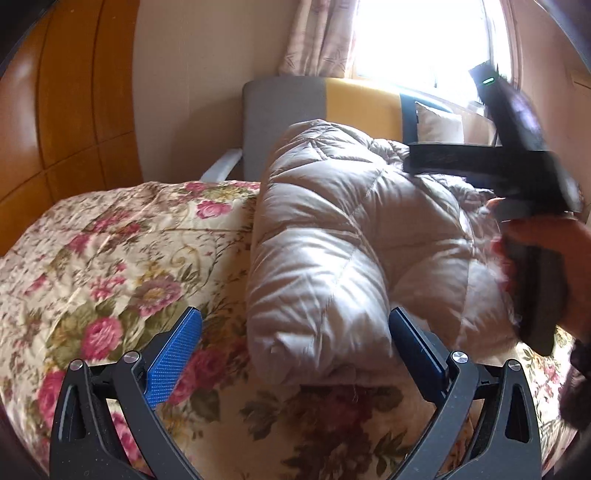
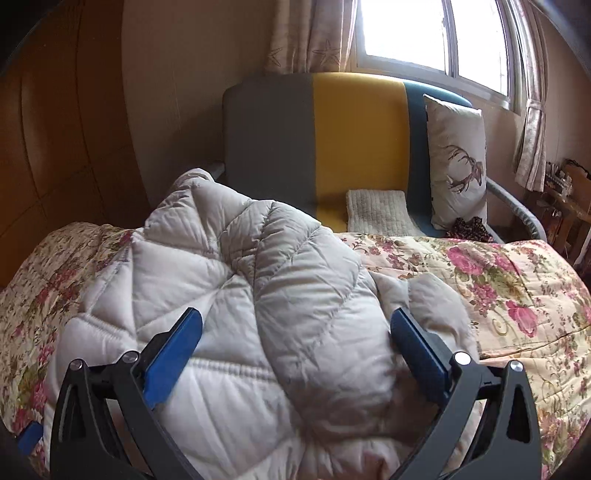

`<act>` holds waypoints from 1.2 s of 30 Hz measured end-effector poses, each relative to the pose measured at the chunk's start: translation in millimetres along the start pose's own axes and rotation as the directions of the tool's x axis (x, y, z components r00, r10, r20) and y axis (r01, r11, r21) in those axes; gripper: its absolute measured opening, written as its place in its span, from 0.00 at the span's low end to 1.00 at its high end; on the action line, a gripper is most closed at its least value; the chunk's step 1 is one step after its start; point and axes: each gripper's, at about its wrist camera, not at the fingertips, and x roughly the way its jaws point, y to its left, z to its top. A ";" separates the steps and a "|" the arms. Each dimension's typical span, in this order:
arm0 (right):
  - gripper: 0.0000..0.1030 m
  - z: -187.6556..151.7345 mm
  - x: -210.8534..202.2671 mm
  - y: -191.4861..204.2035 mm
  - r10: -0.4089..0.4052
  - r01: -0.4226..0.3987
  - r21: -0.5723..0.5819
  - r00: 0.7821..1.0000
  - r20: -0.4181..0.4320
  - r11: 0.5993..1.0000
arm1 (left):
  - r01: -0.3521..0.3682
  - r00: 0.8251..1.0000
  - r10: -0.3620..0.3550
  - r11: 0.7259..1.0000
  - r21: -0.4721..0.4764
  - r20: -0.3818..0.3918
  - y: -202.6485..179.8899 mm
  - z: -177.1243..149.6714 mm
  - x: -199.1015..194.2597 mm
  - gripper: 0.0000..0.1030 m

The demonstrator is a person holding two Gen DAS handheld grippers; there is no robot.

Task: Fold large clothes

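A puffy off-white quilted down coat point(image 1: 343, 236) lies bundled on the floral bedspread point(image 1: 110, 258). My left gripper point(image 1: 295, 332) is open, its blue pads on either side of the coat's near end, empty. The right gripper's black body, held by a hand point(image 1: 535, 258), shows blurred over the coat's right side in the left wrist view. In the right wrist view the coat point(image 2: 240, 295) fills the middle, and my right gripper point(image 2: 295, 332) is open just above its quilted surface, holding nothing. A bit of the left gripper's blue pad point(image 2: 29, 437) shows at the lower left.
A grey, yellow and blue armchair point(image 2: 351, 140) stands behind the bed, with a deer-print cushion point(image 2: 458, 166) and a folded white knit point(image 2: 380, 210) on its seat. A wooden wardrobe point(image 1: 74, 110) is at the left. A window with curtains point(image 2: 424, 33) is behind.
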 end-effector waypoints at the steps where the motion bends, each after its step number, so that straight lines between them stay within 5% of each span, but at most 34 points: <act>1: 0.98 -4.9 -12.0 2.7 0.007 -0.007 -0.015 1.000 0.011 1.000 | 0.000 1.000 0.000 1.000 -0.005 -0.002 2.3 -0.8 -0.6 0.97; 8: 0.98 -61.1 -77.0 6.1 -0.051 0.053 -0.049 0.998 0.049 0.997 | -0.049 0.998 0.050 0.999 0.005 -0.030 2.9 -19.7 -14.3 0.97; 13: 0.98 -107.9 -105.4 -12.7 -0.092 0.088 0.067 0.994 0.052 0.994 | -0.141 0.989 0.142 0.990 0.019 -0.044 5.0 -37.4 -22.5 0.97; 19: 0.98 -152.6 -116.4 -13.2 -0.121 0.122 0.071 0.992 -0.031 0.990 | -0.168 0.986 0.168 0.986 0.009 -0.010 6.1 -45.5 -41.7 0.97; 36: 0.98 -185.7 -163.3 -11.0 -0.117 0.122 0.115 0.992 -0.051 0.986 | -0.172 0.985 0.172 0.985 0.023 0.034 1.9 -53.6 -88.2 0.97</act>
